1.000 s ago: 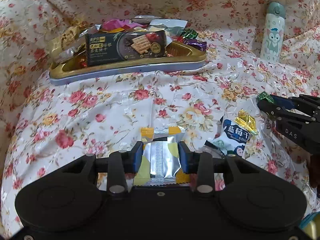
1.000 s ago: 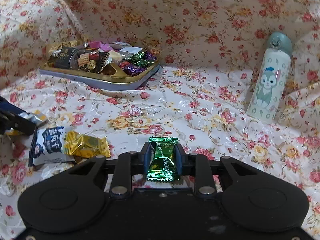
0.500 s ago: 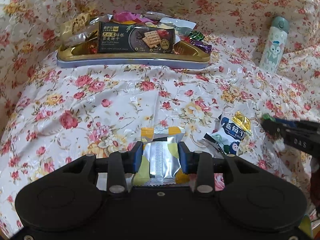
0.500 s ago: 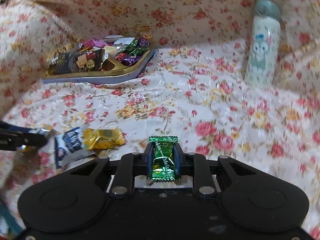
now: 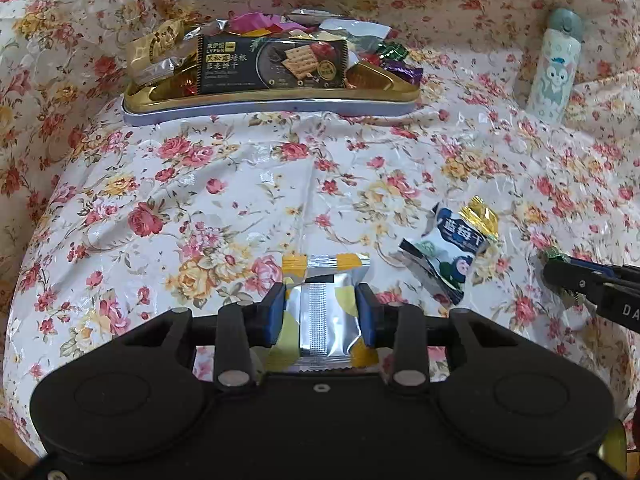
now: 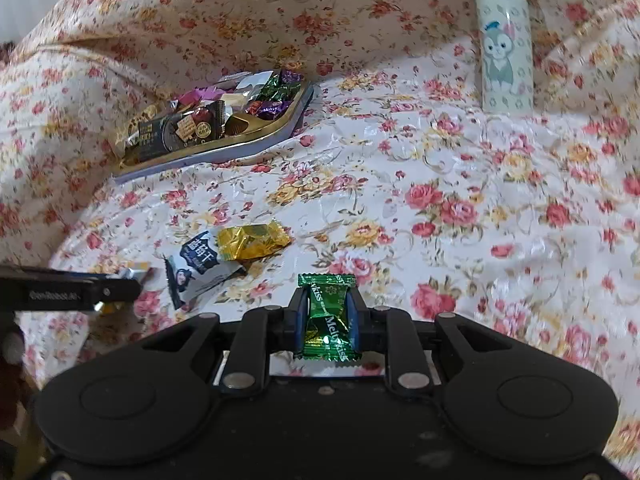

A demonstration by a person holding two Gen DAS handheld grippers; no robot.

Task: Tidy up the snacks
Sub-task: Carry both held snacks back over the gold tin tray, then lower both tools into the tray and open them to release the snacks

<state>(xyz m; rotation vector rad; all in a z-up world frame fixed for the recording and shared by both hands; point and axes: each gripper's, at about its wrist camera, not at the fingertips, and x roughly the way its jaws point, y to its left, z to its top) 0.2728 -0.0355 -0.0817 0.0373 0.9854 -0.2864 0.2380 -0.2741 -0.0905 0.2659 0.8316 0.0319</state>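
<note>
My left gripper (image 5: 321, 312) is shut on a silver and yellow snack packet (image 5: 325, 312), held above the floral cloth. My right gripper (image 6: 326, 316) is shut on a green Meltykiss candy (image 6: 327, 320); it also shows at the right edge of the left wrist view (image 5: 560, 270). A gold tray (image 5: 272, 98) full of snacks, with a dark cracker pack (image 5: 272, 64) on top, sits at the back; in the right wrist view the tray (image 6: 256, 136) is at the far left. A blue-white dried blueberry pouch (image 5: 448, 254) and a gold candy (image 5: 480, 216) lie on the cloth between the grippers.
A pale bottle with a cartoon cat (image 5: 554, 64) stands at the back right, also in the right wrist view (image 6: 506, 40). Floral cloth (image 5: 240, 184) covers the surface and rises behind the tray. The left gripper's side (image 6: 68, 292) shows at the left.
Both grippers have risen and pulled back with their snacks still held. The right wrist view has swung right, so the tray sits further left and the bottle nearer.
</note>
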